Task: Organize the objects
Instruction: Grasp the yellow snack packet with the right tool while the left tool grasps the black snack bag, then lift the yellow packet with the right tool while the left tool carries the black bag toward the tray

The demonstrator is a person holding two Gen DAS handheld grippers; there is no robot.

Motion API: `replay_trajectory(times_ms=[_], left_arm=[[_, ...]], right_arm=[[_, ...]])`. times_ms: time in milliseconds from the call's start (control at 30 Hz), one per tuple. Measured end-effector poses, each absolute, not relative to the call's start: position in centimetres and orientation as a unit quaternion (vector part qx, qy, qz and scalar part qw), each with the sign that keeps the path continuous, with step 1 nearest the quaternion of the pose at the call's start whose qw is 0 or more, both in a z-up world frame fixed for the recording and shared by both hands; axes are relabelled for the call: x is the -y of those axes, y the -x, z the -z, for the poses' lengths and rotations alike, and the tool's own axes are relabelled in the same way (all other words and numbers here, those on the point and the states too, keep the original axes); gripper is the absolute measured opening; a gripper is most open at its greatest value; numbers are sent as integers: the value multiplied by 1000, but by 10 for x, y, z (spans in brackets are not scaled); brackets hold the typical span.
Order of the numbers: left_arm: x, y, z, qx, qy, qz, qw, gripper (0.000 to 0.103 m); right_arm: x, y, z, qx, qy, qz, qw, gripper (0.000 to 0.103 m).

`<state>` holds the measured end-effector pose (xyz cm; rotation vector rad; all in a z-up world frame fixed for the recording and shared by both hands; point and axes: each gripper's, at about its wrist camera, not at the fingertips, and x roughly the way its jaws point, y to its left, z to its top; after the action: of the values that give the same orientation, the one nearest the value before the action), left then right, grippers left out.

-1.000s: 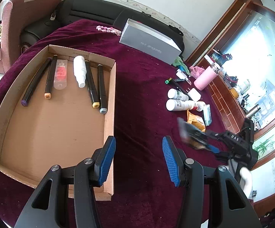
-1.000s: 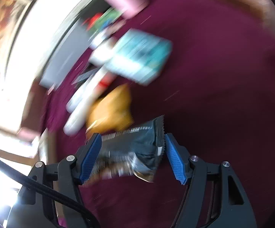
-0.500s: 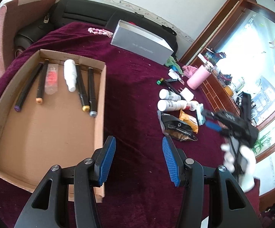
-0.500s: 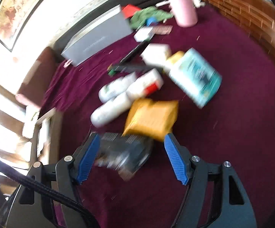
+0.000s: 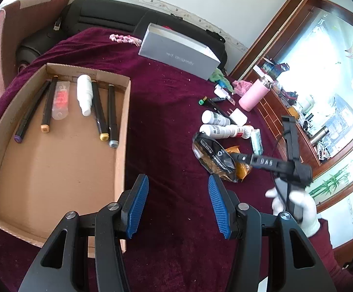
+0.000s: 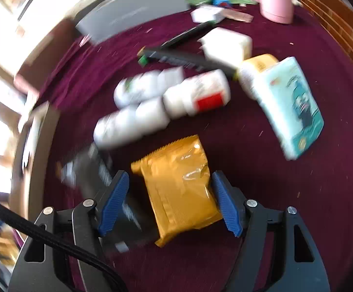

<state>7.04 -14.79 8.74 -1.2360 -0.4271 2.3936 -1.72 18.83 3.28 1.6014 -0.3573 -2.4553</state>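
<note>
My left gripper [image 5: 178,206] hangs open above the maroon cloth, just right of the cardboard tray [image 5: 122,131], with nothing between its fingers. Several markers [image 5: 111,114], a white bottle [image 5: 83,95] and a clear tube lie in a row at the tray's far end. My right gripper [image 6: 171,203], held by a white-gloved hand [image 5: 290,204], stands open over an orange packet [image 6: 181,185] that lies flat between its blue pads. A dark snack packet [image 5: 213,155] rests on the cloth beside the orange one, blurred at the left finger in the right wrist view.
Beyond the packets lie white bottles [image 6: 132,119], a teal tissue pack [image 6: 295,107], a white charger [image 6: 225,45], a black marker with a green cap [image 6: 176,57] and a pink cup [image 5: 253,95]. A grey box [image 5: 178,51] stands at the table's far edge.
The right gripper let go of the dark packet, which now lies on the cloth, then rolled and shifted over the orange packet. The left gripper barely moved.
</note>
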Motion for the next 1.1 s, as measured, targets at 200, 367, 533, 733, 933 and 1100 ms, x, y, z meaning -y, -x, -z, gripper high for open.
replay_trajectory(times_ms=[200,367,533,733,933,1100], left_arm=[[117,-66,-88,125,452,-858,209,45],[92,-57,-88,103,454,-860,207,45],[61,-34,-71,102,473,-853,194,45],[29,0,-43,112,515,-836,151,45],[-5,17,-29,72,511,-847,123,46],[-23,22,-30,49,482,-867,118,56]], right_arm=[[-157,12,-23,26,-520,852,51,53],[-166,-3,-24,46,-519,853,30,44],[-198,-20,-22,126,-495,859,37,44],[-221,-32,-17,196,-455,866,73,45],[-221,-34,-14,206,-436,871,89,45],[-227,-34,-12,225,-432,868,98,45]])
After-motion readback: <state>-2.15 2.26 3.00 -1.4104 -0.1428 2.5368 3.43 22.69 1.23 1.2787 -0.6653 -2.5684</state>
